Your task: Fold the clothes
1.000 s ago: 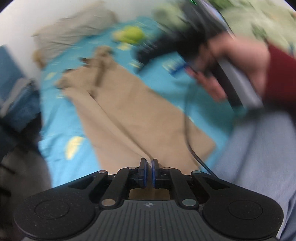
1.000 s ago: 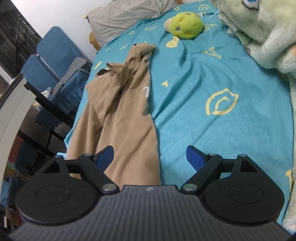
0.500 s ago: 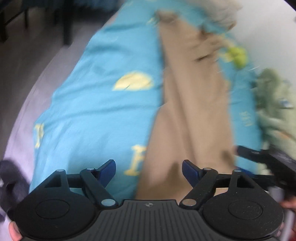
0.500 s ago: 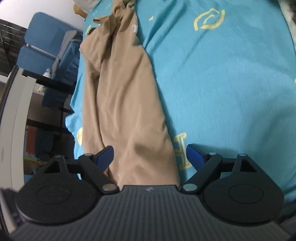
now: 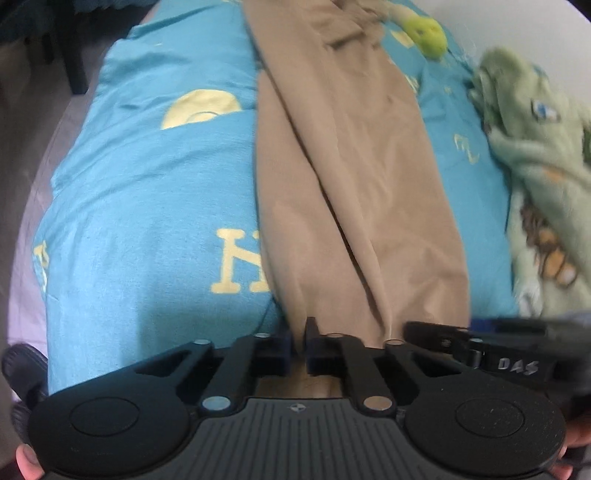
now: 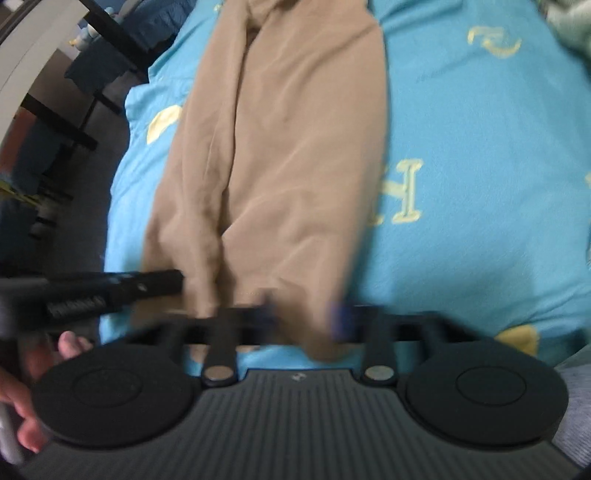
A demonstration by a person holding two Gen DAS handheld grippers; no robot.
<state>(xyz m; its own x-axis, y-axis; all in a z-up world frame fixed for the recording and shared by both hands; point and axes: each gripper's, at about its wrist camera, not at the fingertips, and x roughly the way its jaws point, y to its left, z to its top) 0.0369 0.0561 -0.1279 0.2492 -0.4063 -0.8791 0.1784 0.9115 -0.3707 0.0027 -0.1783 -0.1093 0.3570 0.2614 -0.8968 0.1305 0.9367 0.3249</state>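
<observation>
Tan fabric, a pair of trousers (image 5: 354,177), lies lengthwise on a turquoise bedsheet (image 5: 147,192) printed with yellow letters and shapes, its two legs side by side and running away from the cameras toward a bunched waist end at the far side. In the left wrist view the left gripper (image 5: 298,345) has its blue-padded fingers drawn nearly together on the near hem of the left-hand leg, pinching the cloth between them. The right gripper (image 6: 303,319) sits at the hem of the other leg; its fingers are smeared by motion blur and stand apart with the cloth between them, so I cannot tell whether they are closing or merely straddling it. Each tool shows at the edge of the other's view, the two just beside one another. A pale green plush blanket (image 5: 535,155) lies along the right of the bed, and a yellow-green soft toy (image 5: 428,31) rests near the trousers' far end.
</observation>
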